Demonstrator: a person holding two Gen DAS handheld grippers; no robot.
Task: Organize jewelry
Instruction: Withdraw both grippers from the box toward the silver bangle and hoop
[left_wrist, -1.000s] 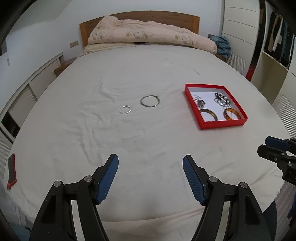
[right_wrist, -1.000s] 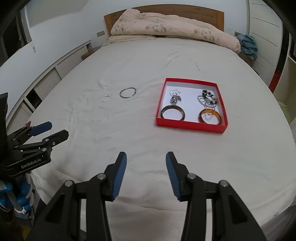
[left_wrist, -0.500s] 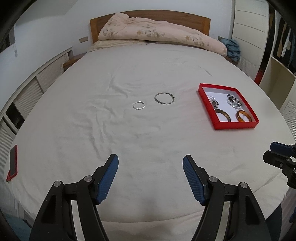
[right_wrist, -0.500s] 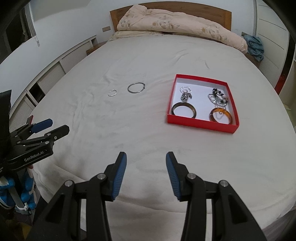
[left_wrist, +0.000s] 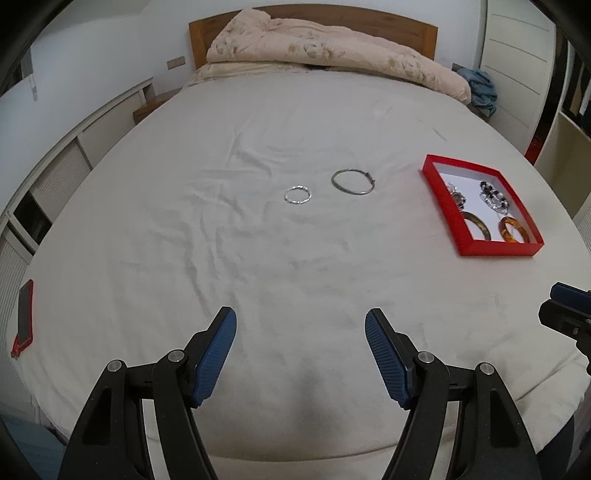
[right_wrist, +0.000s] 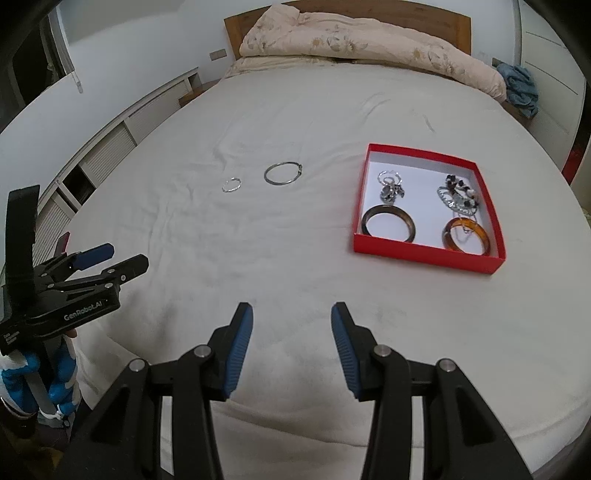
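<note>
Plainly the approach step: both the left gripper (left_wrist: 300, 354) and right gripper (right_wrist: 291, 349) hover over the bed (left_wrist: 258, 266) with jaws open and empty, so next one must reach the small ring (left_wrist: 298, 194) or large hoop (left_wrist: 352, 181) lying left of the red box (right_wrist: 428, 254).

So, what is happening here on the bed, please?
A person is tidying jewelry with two hand-held claws. Both the left claw and the right claw are open and empty, above the near edge of the bed. Two loose pieces lie on the sheet, apart from each other: a small silver ring and a larger thin bangle. The red box to their right already holds two brown bangles and some beaded pieces. Nothing is picked up yet.
</note>
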